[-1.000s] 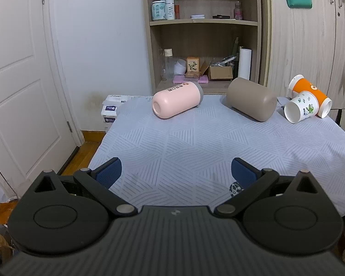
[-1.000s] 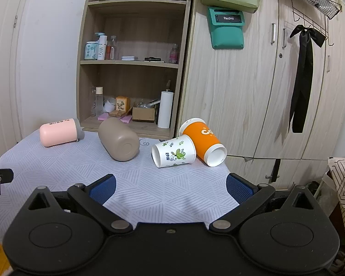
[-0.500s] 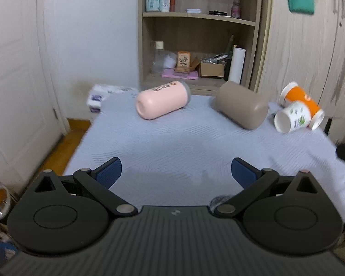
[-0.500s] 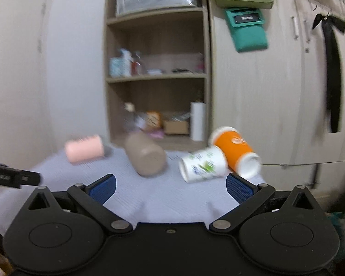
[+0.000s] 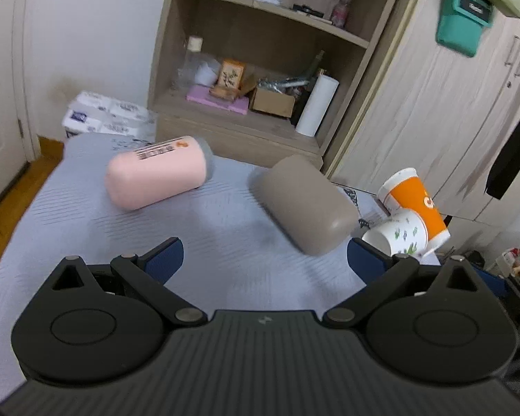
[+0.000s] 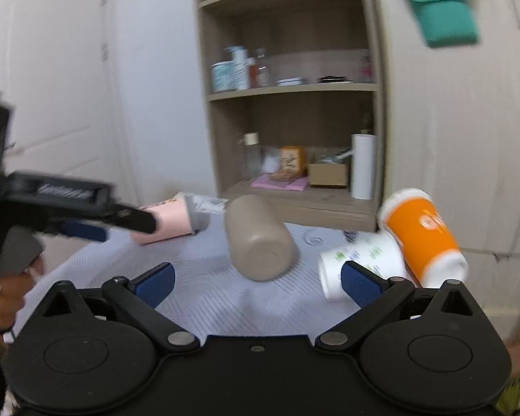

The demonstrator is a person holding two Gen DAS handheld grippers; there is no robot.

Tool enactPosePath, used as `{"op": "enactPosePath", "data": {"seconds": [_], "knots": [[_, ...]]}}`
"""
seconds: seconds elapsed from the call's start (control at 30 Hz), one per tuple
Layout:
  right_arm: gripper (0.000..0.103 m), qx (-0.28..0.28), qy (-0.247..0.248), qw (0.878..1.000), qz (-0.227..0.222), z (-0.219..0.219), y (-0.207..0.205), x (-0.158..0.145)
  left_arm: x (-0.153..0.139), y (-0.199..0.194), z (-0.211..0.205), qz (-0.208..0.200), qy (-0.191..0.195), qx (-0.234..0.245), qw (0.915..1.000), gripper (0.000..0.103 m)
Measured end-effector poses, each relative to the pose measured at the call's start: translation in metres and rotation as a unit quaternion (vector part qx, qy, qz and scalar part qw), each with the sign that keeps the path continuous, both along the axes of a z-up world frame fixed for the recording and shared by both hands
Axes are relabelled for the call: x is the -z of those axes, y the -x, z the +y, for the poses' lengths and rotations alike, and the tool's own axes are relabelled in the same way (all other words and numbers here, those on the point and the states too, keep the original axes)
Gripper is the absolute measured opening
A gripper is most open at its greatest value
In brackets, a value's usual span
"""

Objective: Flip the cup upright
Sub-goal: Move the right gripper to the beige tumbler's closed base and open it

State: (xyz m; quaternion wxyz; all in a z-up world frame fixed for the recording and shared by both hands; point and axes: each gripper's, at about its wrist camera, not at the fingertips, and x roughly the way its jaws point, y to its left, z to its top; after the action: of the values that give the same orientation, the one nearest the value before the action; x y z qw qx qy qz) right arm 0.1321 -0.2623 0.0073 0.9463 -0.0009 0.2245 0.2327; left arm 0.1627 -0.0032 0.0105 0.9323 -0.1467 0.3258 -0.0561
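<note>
Four cups are lying on their sides on a grey quilted table (image 5: 86, 215): a pink cylindrical tumbler (image 5: 156, 173) far left, a taupe rounded tumbler (image 5: 305, 204) in the middle, and a white printed paper cup (image 6: 360, 260) touching an orange paper cup (image 6: 423, 235) at the far right edge. The left gripper (image 5: 263, 253) and right gripper (image 6: 256, 277) are both hovering spread wide, holding nothing. The paper cups are probably light and crushable, so a gentle mid-wall grip is likely suiting them; open cloth is lying near the grippers.

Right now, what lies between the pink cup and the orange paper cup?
The taupe cup lies on its side between the pink cup and orange paper cup, per the left wrist view.
</note>
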Motion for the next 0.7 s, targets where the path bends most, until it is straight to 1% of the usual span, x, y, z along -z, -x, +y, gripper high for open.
{"op": "enactPosePath", "data": {"seconds": [0.1, 0.2, 0.33, 0.37, 0.43, 0.47, 0.5, 0.53, 0.6, 0.7], "knots": [[0.103, -0.030, 0.035, 0.999, 0.000, 0.015, -0.017, -0.006, 0.004, -0.022, 0.005, 0.011, 0.029, -0.014, 0.9994, 0.102], [0.103, -0.073, 0.068, 0.995, 0.008, 0.034, -0.038, -0.006, 0.016, -0.041, 0.011, 0.032, 0.058, -0.032, 0.9973, 0.101], [0.103, -0.088, 0.102, 0.991, 0.016, 0.051, -0.070, 0.002, 0.034, -0.054, 0.016, 0.051, 0.100, -0.037, 0.9930, 0.100], [0.103, -0.092, 0.111, 0.989, 0.019, 0.054, -0.078, 0.005, 0.038, -0.055, 0.016, 0.052, 0.107, -0.038, 0.9922, 0.100], [0.102, -0.100, 0.126, 0.986, 0.031, 0.060, -0.094, 0.012, 0.045, -0.055, 0.018, 0.041, 0.132, -0.044, 0.9894, 0.097], [0.101, -0.107, 0.134, 0.984, 0.047, 0.063, -0.101, 0.016, 0.048, -0.055, 0.018, 0.037, 0.140, -0.043, 0.9885, 0.097], [0.098, -0.111, 0.143, 0.982, 0.061, 0.065, -0.108, 0.020, 0.050, -0.055, 0.017, 0.035, 0.142, -0.037, 0.9886, 0.097], [0.097, -0.110, 0.151, 0.980, 0.065, 0.067, -0.110, 0.023, 0.052, -0.056, 0.016, 0.035, 0.145, -0.035, 0.9882, 0.097], [0.097, -0.107, 0.173, 0.977, 0.058, 0.072, -0.115, 0.028, 0.057, -0.057, 0.016, 0.030, 0.160, -0.037, 0.9860, 0.097], [0.097, -0.104, 0.204, 0.972, 0.049, 0.079, -0.123, 0.035, 0.063, -0.058, 0.019, 0.019, 0.192, -0.041, 0.9804, 0.096]]}}
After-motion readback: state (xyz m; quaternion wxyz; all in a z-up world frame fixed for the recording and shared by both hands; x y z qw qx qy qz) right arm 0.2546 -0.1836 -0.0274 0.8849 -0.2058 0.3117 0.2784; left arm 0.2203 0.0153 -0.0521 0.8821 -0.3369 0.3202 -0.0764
